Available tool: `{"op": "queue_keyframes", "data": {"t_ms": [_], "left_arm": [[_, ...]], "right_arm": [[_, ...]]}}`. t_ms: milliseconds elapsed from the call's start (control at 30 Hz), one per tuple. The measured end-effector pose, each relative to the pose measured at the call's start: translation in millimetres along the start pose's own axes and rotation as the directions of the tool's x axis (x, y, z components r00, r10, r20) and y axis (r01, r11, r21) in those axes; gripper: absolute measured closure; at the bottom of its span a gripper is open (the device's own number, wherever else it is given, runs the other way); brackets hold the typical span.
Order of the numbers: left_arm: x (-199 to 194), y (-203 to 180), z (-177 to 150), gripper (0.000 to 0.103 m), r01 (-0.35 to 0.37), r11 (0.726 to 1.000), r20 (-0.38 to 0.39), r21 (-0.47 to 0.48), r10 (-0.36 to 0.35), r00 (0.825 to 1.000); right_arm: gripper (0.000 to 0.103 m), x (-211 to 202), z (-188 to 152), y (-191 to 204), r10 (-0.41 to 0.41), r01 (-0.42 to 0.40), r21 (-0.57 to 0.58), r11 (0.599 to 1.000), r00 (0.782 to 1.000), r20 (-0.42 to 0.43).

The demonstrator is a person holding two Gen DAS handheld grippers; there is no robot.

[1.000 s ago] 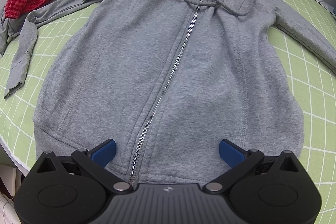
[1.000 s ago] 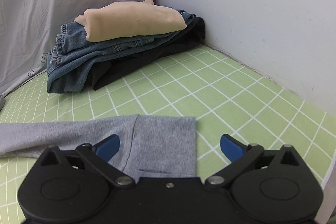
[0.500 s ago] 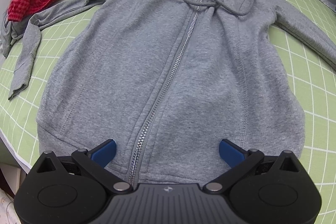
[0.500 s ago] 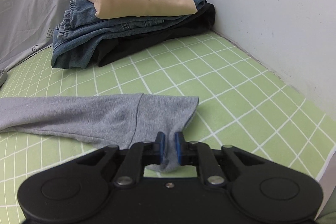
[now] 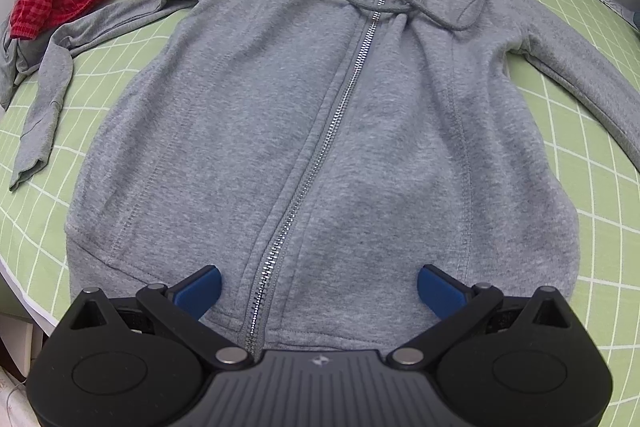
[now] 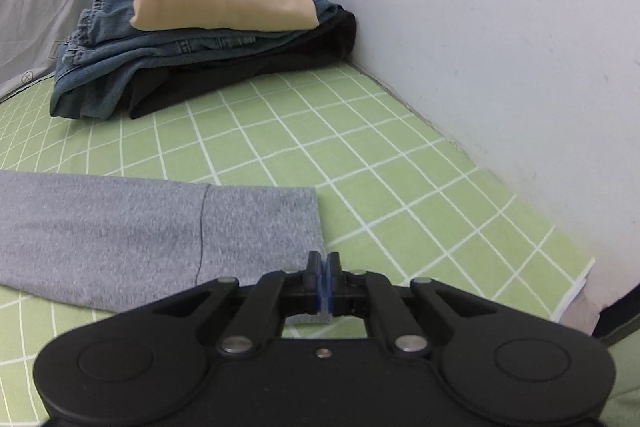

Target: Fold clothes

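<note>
Grey zip-front cotton hoodie lies flat, front up, on the green grid-pattern bed sheet; our right gripper jaws are clamped on its cuff corner, left gripper jaws apart over the hem, so we should lift the sleeve across the hoodie's zipper without dragging the body.

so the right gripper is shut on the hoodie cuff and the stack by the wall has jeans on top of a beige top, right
Not quite: the order in the stack is reversed. The right wrist view shows the beige top lying on top of the jeans, with a black garment beneath. The rest holds: the right gripper is shut on the edge of the hoodie cuff.
</note>
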State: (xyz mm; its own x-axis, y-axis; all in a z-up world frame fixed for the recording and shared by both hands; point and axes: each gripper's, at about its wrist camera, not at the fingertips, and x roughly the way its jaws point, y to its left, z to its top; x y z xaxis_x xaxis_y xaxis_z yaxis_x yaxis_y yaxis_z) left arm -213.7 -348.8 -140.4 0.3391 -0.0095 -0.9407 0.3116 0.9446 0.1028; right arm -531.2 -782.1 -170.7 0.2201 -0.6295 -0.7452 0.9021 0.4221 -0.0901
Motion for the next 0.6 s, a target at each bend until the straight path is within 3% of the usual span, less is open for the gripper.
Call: {"op": "queue_keyframes", "data": {"t_ms": [67, 200, 267, 400, 433, 467, 500, 600], "left_arm": [[0.5, 0.2, 1.7, 0.000, 0.004, 1.000, -0.004, 0.007, -0.004, 1.000], [-1.5, 2.1, 5.7, 0.000, 0.035, 0.999, -0.030, 0.039, -0.034, 0.999], [-8.7, 9.8, 6.0, 0.000, 0.055, 0.998, -0.012, 0.015, -0.055, 0.998], [-27.0, 37.5, 4.8, 0.000, 0.112, 0.992, 0.047, -0.053, -0.109, 0.993], [-32.9, 44.6, 2.8, 0.000, 0.113, 0.992, 0.065, -0.064, -0.109, 0.992], [-37.4, 52.3, 1.2, 0.000, 0.104, 0.992, 0.076, -0.073, -0.098, 0.992], [-40.7, 61.2, 0.1, 0.000, 0.091, 0.993, 0.083, -0.081, -0.085, 0.993], [-46.1, 95.0, 1.9, 0.000, 0.060, 0.991, 0.103, -0.117, -0.048, 0.993]], "right_arm": [[0.103, -0.1, -4.1, 0.0, -0.037, 0.037, -0.039, 0.999, 0.999, 0.004], [0.096, -5.5, 1.4, -2.5, -0.034, 0.033, -0.020, 0.999, 0.999, -0.023], [0.070, -11.9, 4.0, 0.9, -0.023, 0.023, 0.006, 1.000, 1.000, -0.021], [0.051, -33.4, 5.3, 37.7, 0.031, -0.031, -0.015, 0.999, 0.999, 0.026], [0.040, -39.6, 4.5, 50.3, 0.067, -0.066, -0.019, 0.998, 0.997, 0.042], [0.017, -45.4, 2.9, 62.1, 0.107, -0.106, -0.020, 0.994, 0.993, 0.057], [0.003, -53.0, 0.1, 77.6, 0.161, -0.159, -0.031, 0.987, 0.984, 0.080], [0.000, -77.6, -11.1, 131.4, 0.314, -0.302, -0.100, 0.948, 0.940, 0.132]]}}
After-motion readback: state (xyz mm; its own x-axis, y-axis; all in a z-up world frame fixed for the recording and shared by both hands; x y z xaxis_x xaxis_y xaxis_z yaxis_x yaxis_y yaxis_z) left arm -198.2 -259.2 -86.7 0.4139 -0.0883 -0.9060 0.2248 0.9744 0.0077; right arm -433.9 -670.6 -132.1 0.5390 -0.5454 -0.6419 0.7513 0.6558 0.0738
